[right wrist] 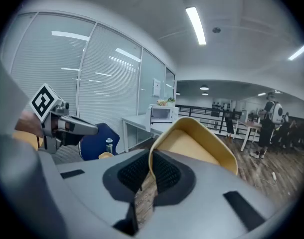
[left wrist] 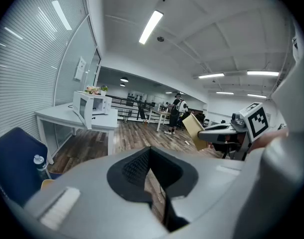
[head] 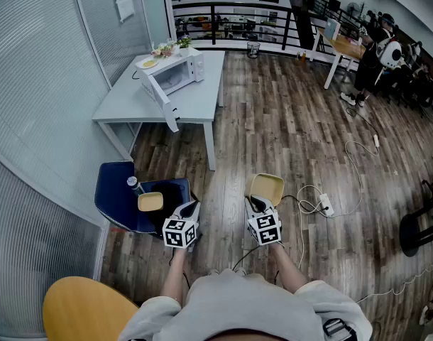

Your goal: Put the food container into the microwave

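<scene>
While the food container (head: 266, 188) is already in the air, the main part of the task is not yet done, as far as I can judge. The right gripper (head: 258, 204) has its fingers closed almost fully on the thin rim of this yellow container. It holds the container tilted above the wooden floor (head: 273, 119), in front of the person. The left gripper (head: 191, 209) has its fingers brought together with nothing between them, and it hangs near the right one, just beside a blue chair (head: 116, 194). The microwave (head: 181, 69) stands well apart from both grippers, at the far end of a grey surface (head: 128, 104). Its door (head: 164, 99) is swung open, so the opening step seems done. What is left, I think, is to carry the container across the floor to the microwave, to set it inside and perhaps to close the door.

The surface carries only the microwave, with some small things on its top that I cannot tell clearly. On the blue chair are a bottle (head: 134, 185) and a second yellow dish (head: 150, 202). The room is a large office with ribbed glass walls (head: 32, 84) at the left and a black railing (head: 223, 7) behind the surface. Cables (head: 355, 151) and a power strip (head: 326, 204) lie on the floor, and another person (head: 373, 59) stands far at the right
</scene>
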Action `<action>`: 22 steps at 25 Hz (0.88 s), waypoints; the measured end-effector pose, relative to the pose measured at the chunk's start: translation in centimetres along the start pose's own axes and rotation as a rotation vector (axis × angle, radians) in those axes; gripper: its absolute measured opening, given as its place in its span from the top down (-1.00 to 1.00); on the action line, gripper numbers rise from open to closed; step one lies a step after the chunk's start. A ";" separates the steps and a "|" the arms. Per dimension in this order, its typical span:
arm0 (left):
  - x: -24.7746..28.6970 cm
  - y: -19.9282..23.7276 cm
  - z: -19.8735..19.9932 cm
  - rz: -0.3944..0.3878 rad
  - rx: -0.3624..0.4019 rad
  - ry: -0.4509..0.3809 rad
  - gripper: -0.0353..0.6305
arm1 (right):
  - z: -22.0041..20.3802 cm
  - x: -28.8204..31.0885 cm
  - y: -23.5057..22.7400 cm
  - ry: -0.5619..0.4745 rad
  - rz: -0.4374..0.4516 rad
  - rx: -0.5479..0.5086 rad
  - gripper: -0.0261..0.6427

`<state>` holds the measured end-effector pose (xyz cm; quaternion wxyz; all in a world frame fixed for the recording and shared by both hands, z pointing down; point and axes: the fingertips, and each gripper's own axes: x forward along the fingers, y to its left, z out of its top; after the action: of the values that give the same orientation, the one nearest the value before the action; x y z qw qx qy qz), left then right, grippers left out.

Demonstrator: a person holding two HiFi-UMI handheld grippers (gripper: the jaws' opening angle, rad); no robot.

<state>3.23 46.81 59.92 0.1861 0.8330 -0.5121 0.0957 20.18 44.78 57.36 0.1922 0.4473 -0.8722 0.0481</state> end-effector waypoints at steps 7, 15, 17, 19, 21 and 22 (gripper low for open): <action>0.3 -0.9 0.1 -0.003 -0.003 0.000 0.86 | -0.6 -0.5 -0.2 0.016 0.012 -0.007 0.84; 0.7 -2.7 -0.6 -0.012 -0.006 0.013 0.86 | -0.7 -1.5 -0.6 0.004 0.029 -0.003 0.84; 0.8 -3.2 -0.7 -0.013 -0.004 0.019 0.86 | -0.7 -1.7 -0.8 0.005 0.034 -0.007 0.84; 1.0 -3.7 -0.8 -0.013 -0.001 0.021 0.86 | -0.8 -1.9 -1.0 0.003 0.040 -0.010 0.84; 1.4 -4.3 -0.8 -0.015 0.003 0.020 0.86 | -1.0 -2.0 -1.3 0.000 0.043 -0.012 0.84; 1.6 -4.6 -0.9 -0.016 0.006 0.020 0.86 | -1.1 -2.1 -1.5 -0.001 0.044 -0.012 0.84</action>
<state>8.05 47.72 60.30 0.1894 0.8368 -0.5032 0.1038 22.78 45.79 57.50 0.1931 0.4270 -0.8822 0.0467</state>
